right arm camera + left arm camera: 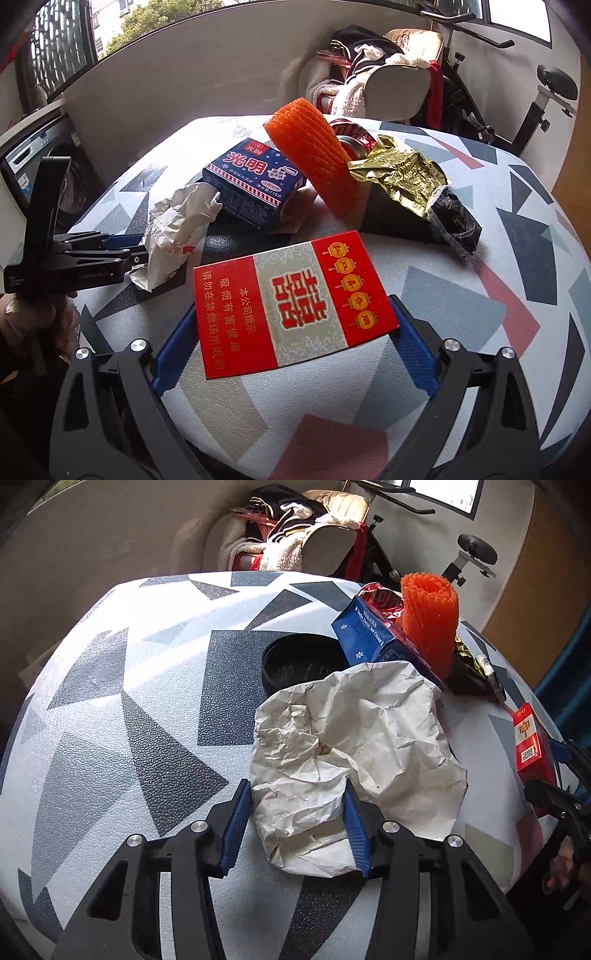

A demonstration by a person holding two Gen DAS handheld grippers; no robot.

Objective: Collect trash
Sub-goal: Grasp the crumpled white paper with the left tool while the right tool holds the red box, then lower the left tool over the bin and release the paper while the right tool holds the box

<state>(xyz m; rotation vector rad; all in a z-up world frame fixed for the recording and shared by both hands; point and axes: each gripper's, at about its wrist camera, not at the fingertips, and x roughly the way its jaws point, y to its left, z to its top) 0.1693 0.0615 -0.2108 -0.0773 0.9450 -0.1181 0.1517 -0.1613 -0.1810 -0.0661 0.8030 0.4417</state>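
Observation:
A crumpled white paper wrapper (351, 753) lies on the patterned table (110, 701); my left gripper (295, 805) straddles its near end, blue pads against the paper. It also shows in the right wrist view (173, 236), with the left gripper (125, 254) at its side. My right gripper (291, 332) holds a red cigarette box (291, 302) between its blue pads, lifted and tilted; the box shows at the right edge of the left wrist view (532, 746). A blue ice-cream box (251, 184), an orange foam net (314, 158), a gold and black wrapper (413, 184) and a red can (351, 133) lie beyond.
A black round lid (295, 661) sits behind the white paper. A chair heaped with clothes (369, 74) and an exercise bike (535, 99) stand past the far table edge. A washing machine (37, 155) is at the left.

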